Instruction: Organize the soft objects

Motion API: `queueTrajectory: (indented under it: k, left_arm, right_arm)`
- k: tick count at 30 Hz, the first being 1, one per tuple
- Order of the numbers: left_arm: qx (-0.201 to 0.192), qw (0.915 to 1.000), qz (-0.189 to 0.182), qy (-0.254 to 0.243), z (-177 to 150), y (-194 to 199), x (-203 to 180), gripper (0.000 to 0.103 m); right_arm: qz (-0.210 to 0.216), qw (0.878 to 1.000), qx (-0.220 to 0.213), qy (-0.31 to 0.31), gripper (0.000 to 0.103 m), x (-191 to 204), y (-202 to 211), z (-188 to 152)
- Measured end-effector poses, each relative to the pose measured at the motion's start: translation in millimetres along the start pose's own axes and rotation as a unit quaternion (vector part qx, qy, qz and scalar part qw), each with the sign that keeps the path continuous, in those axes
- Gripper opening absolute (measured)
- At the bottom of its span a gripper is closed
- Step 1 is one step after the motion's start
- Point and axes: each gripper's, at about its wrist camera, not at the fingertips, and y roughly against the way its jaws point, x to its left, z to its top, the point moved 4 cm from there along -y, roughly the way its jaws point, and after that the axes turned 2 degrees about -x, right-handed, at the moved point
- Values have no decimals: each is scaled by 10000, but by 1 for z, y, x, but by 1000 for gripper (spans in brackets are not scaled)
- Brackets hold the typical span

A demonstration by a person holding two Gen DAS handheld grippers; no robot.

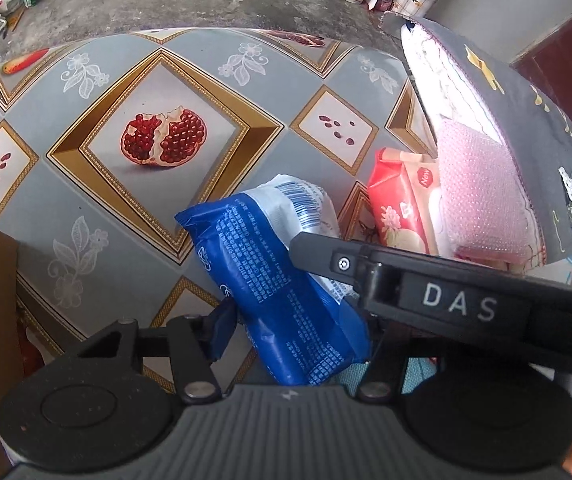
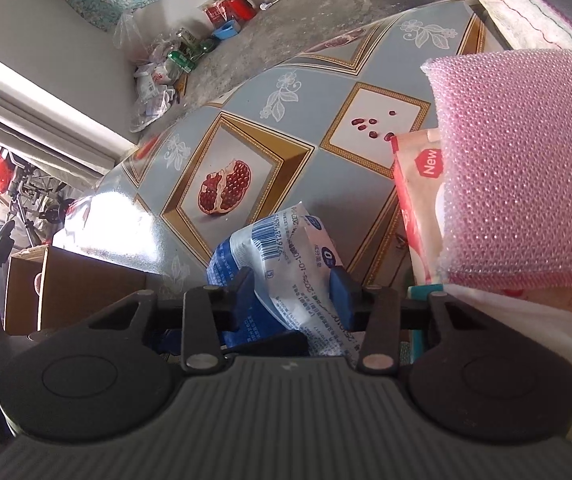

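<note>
A blue and white plastic packet point(image 1: 278, 280) hangs tilted over the pomegranate-print table point(image 1: 126, 92). My left gripper point(image 1: 295, 316) holds its lower end; one blue pad presses its side, and the other finger is hidden behind the right gripper's black finger point(image 1: 325, 256), which crosses over the packet. In the right wrist view my right gripper point(image 2: 291, 296) has both blue pads against the packet point(image 2: 282, 264), one on each side. To the right lie a pink mesh sponge point(image 2: 521, 168) and a red and white packet point(image 2: 417, 184).
A dark cushion point(image 1: 525, 120) with a white lining rises at the table's right edge, over the pink sponge point(image 1: 481, 192). A cardboard box point(image 2: 82, 280) stands left of the table. White cloth with teal dots point(image 2: 565, 344) lies at the lower right. Bottles and bags point(image 2: 166, 64) sit on the concrete floor.
</note>
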Motion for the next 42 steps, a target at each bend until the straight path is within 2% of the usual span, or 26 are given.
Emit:
queueTrajectory:
  k: [7,14,20,24,29,30,31,33,34,35,36,37,38,42]
  left_arm:
    - [-301,9993,48,-214,-2,26,-8,56]
    - [-739,9964,-2,-417,-9,75,-19,55]
    - [-1121,9927,-53,-443,-24,126,-22,54]
    - [-1368,9895,-19,-468,-38,163,-17,54]
    - [-1660,9858,18,-262,-60,211,6,54]
    - [-1717,9848,45,-254,-65,221,12,51]
    - [-1752,9842,35,-253,-70,229,18,39]
    - [-1697,9850,-255,-172,-82,246,28,26]
    - [-1722,9845,-309,-114,-89,254,32,27]
    - [-1820,9830,-227,-129,-95,263,36,27]
    - [-1933,9810,34,-137,-100,270,40,16]
    - [-1971,9801,174,-145,-104,275,47,19]
    - [-1958,9805,154,-110,-108,278,56,23]
    - [-1927,9808,192,233,-122,287,98,28]
  right_arm:
    - [240,9995,-163,-111,31,-2,28,-3]
    - [435,9976,-527,-74,31,17,75,-8]
    - [553,9951,-816,92,31,49,124,-21]
    - [649,9929,-953,282,31,79,151,-33]
    - [923,9895,-1004,479,31,127,177,-53]
    - [1083,9880,-966,520,28,141,181,-58]
    - [1297,9861,-886,550,16,155,184,-63]
    - [1741,9807,-618,641,14,189,186,-77]
    - [1779,9789,-610,796,14,207,185,-84]
    - [1776,9771,-615,1001,14,228,185,-92]
    - [1821,9753,-616,1087,14,243,184,-97]
    - [1912,9733,-608,1113,14,254,183,-100]
    - [1980,9717,-616,1132,14,265,185,-102]
    - [1788,9729,-835,1205,15,274,191,-101]
